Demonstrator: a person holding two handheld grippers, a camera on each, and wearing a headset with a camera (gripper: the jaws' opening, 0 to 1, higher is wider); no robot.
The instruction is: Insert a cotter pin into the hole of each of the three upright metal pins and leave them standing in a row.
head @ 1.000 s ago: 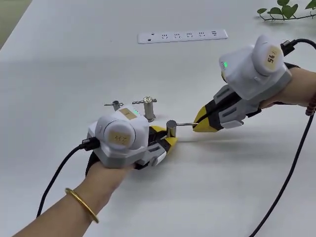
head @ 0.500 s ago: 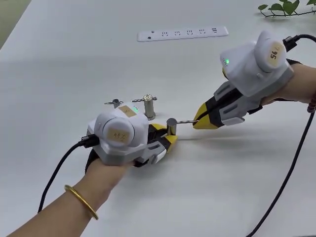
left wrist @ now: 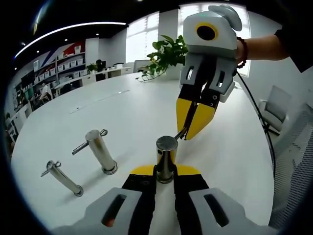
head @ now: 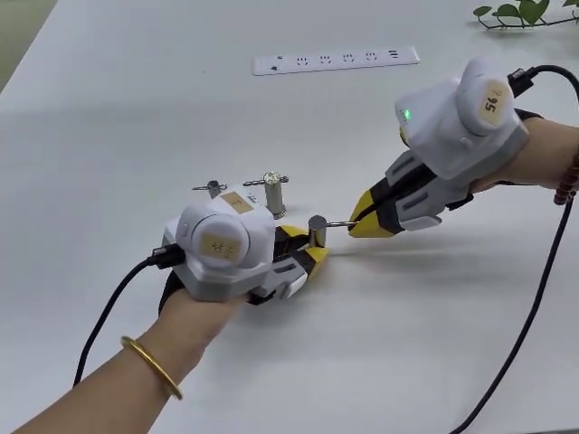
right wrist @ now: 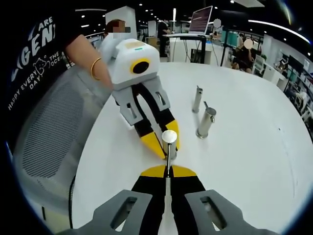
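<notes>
While the short silver metal pin [head: 317, 231] is kept upright on the white tabletop [head: 407, 344], clamped near its base between the yellow-tipped jaws of the left gripper [head: 308, 259], a thin wire cotter pin [head: 338, 224] is pinched in the narrowed tips of the right gripper [head: 358, 221] and aimed sideways at the pin just below its head. Against the picture of a second ago, the gap between the right gripper and the pin is seen to have closed a little, so the cotter pin is judged to be sliding into the cross hole, though the hole itself cannot be made out. Just beyond, the middle metal pin [head: 273, 197] and the end metal pin [head: 213, 190] are shown standing, each already crossed by its own wire. The last of three insertions is thus judged under way.
</notes>
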